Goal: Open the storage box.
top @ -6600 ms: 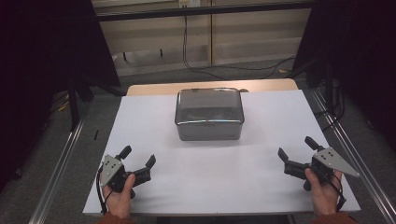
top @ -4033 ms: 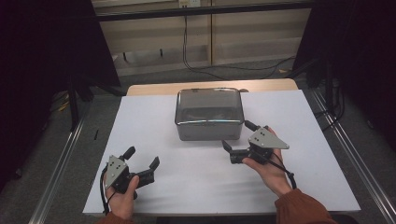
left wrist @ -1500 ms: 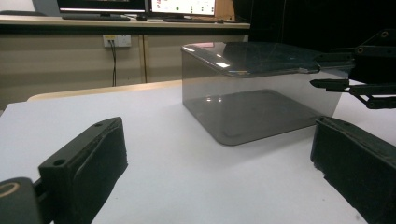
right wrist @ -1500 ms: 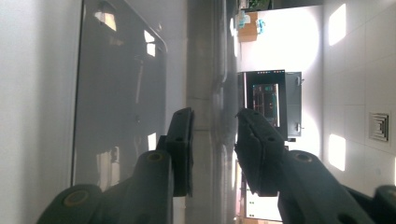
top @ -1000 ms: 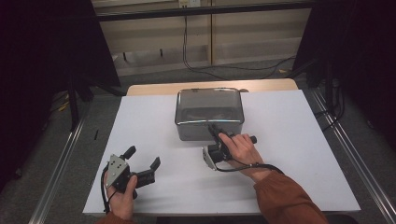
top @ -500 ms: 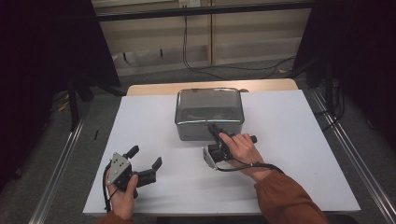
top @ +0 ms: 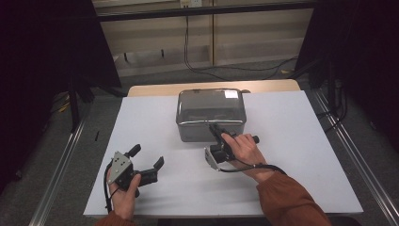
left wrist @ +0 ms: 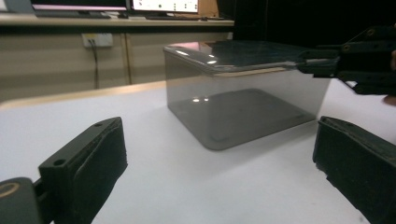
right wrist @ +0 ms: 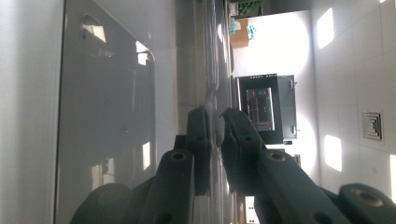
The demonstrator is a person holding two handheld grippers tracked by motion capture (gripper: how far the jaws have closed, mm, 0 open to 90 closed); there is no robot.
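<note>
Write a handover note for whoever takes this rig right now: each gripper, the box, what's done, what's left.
Right gripper: turned on its side, jaws shut on the front edge of the lid of the smoky clear box.
Left gripper: jaws open, holding nothing, resting at the near left of the white table, apart from the box.
Box: stands mid-table toward the far edge, lid seated on it; it looks empty.
Done: lid edge gripped.
Left: likely lift the lid off; the left gripper may need to steady the box.

Box (top: 211,113) on table (top: 301,155), centre-back
</note>
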